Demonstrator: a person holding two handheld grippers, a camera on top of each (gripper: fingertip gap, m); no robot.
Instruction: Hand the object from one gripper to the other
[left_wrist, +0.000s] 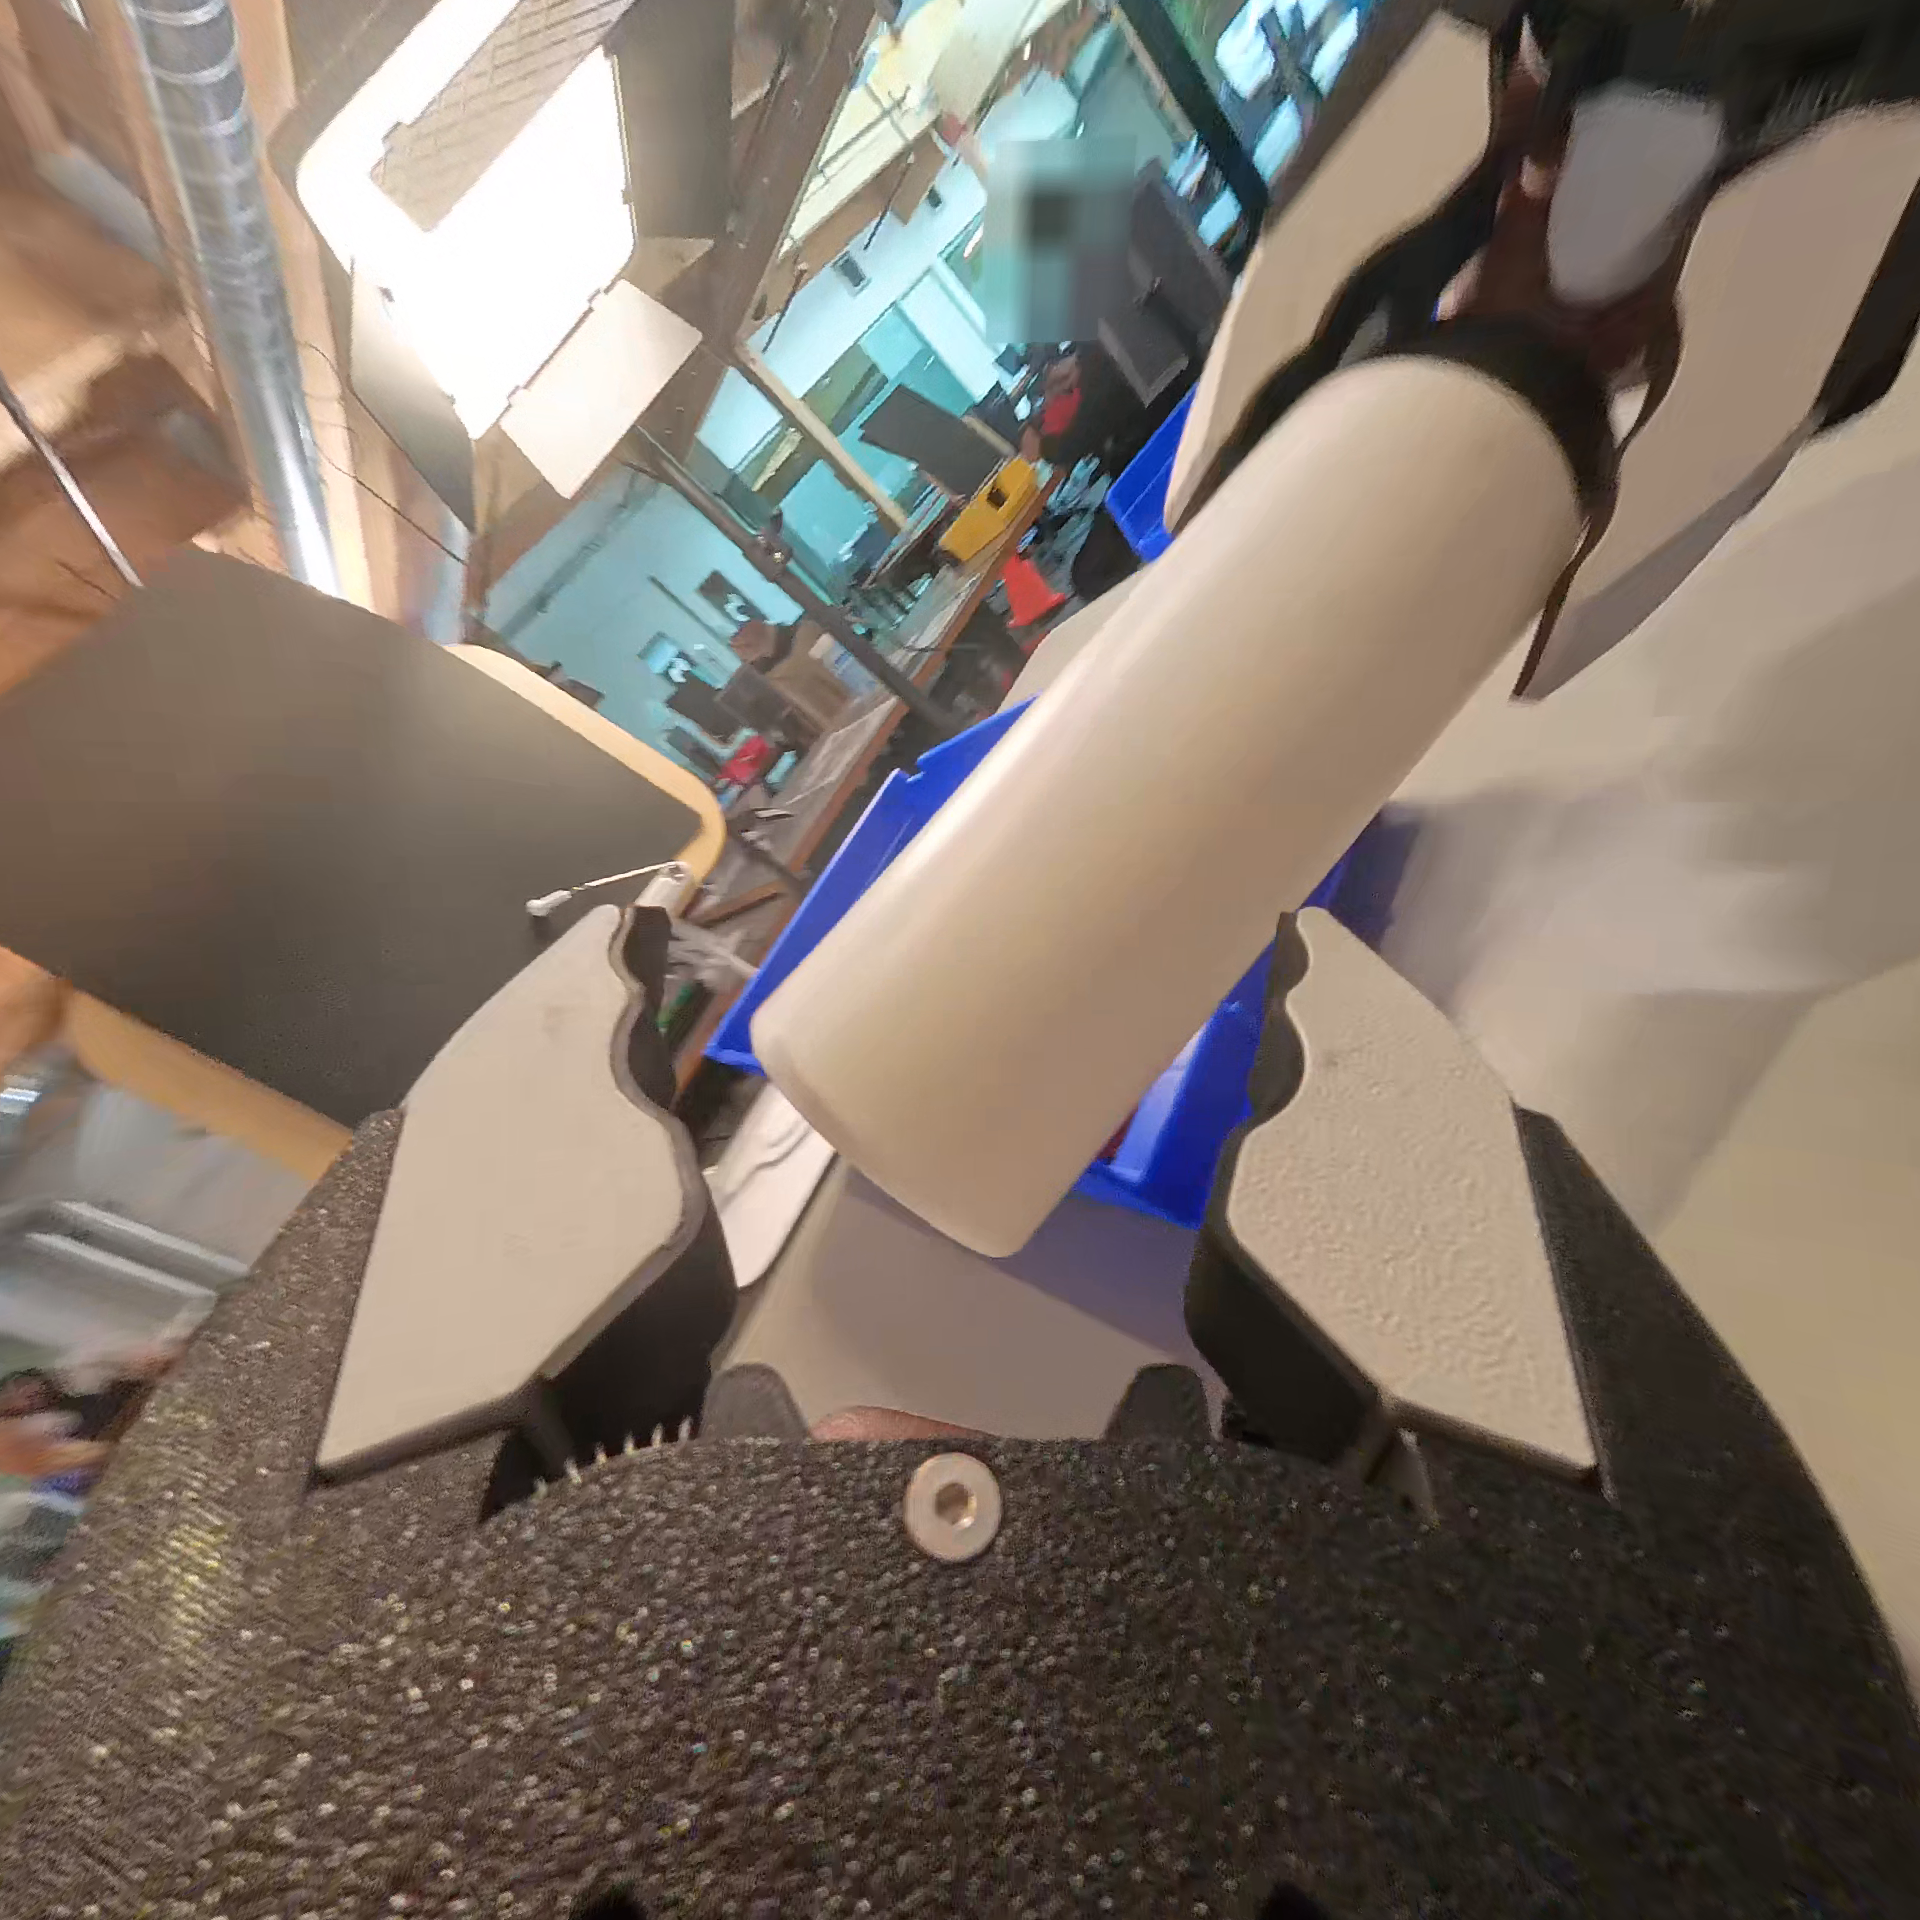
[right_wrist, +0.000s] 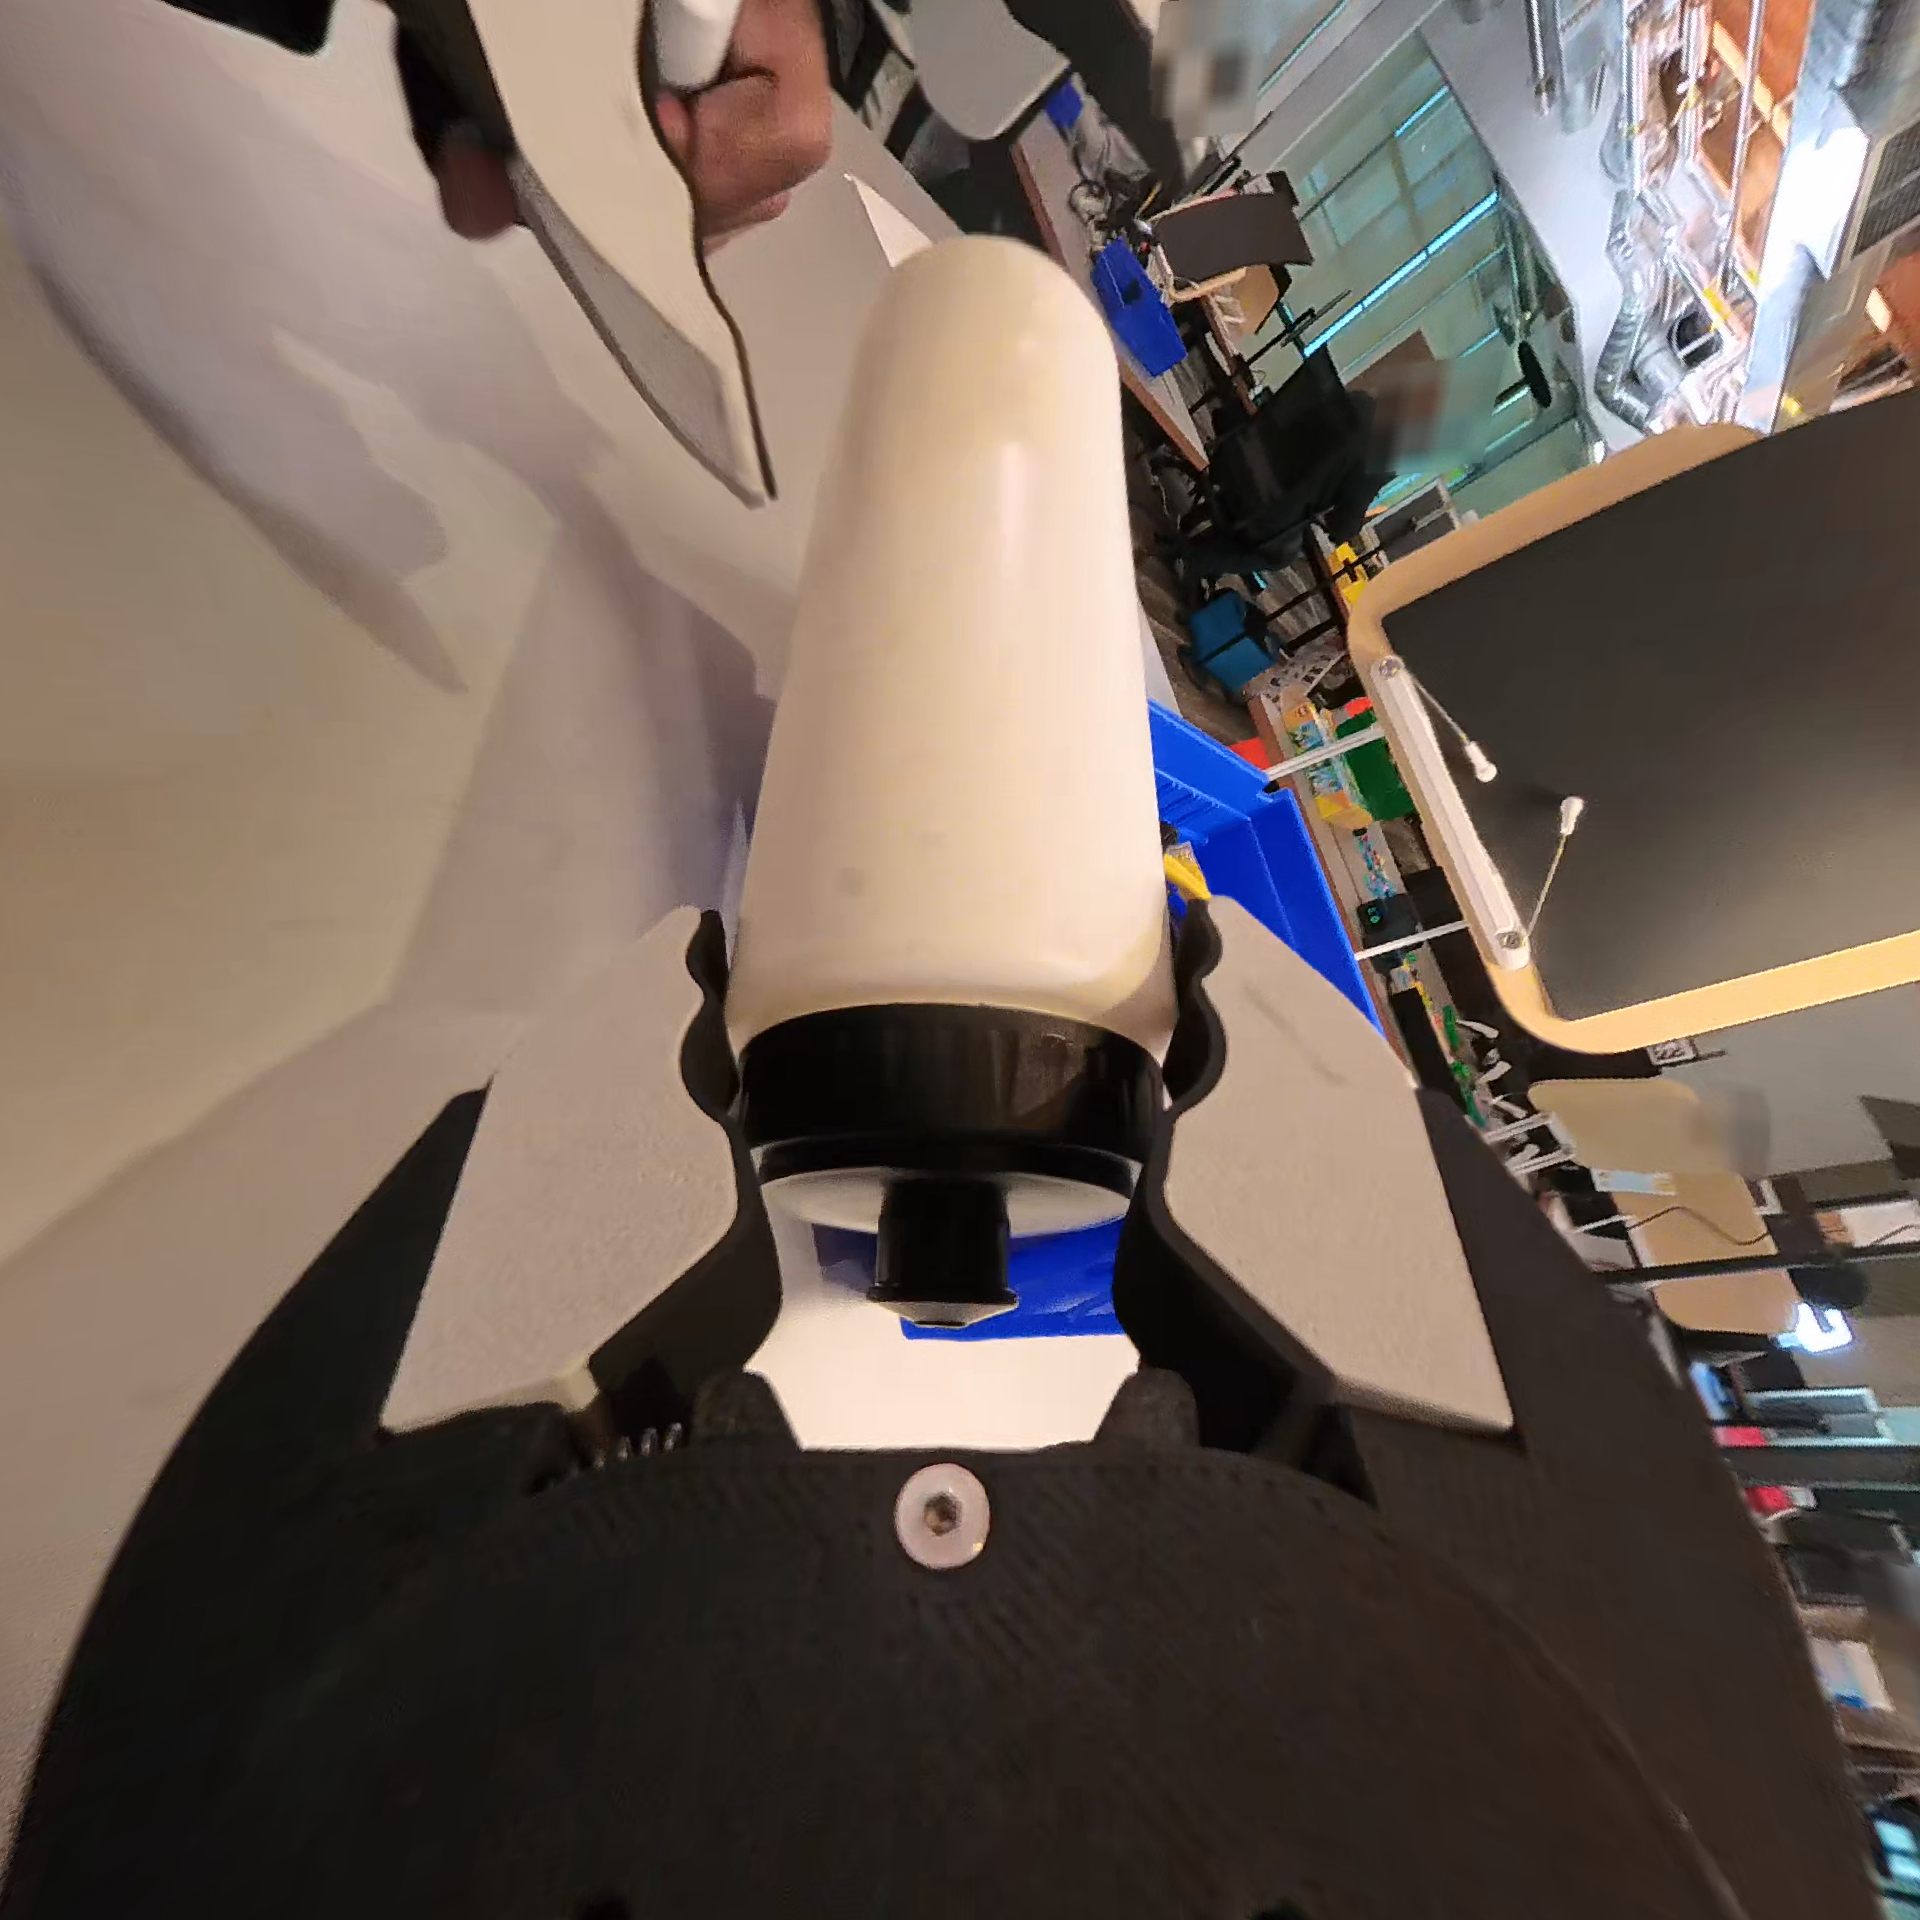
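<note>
Bright overhead light panel (left_wrist: 468, 239) glares white; soft shadows on the table (right_wrist: 260, 831); edges warped, blurred.

A white table (left_wrist: 1714, 1091) was seen in both views, its surface pale and matte, crossed by soft shadows (right_wrist: 343, 499). A blue bin (left_wrist: 935, 831) was set on it, near the far edge; in the right wrist view the same bin (right_wrist: 1236, 831) was shown with something yellow (right_wrist: 1179, 868) inside, too small to be made out. A second blue bin (left_wrist: 1148, 488) was seen farther along; whether it rested on the same table could not be told.
</note>
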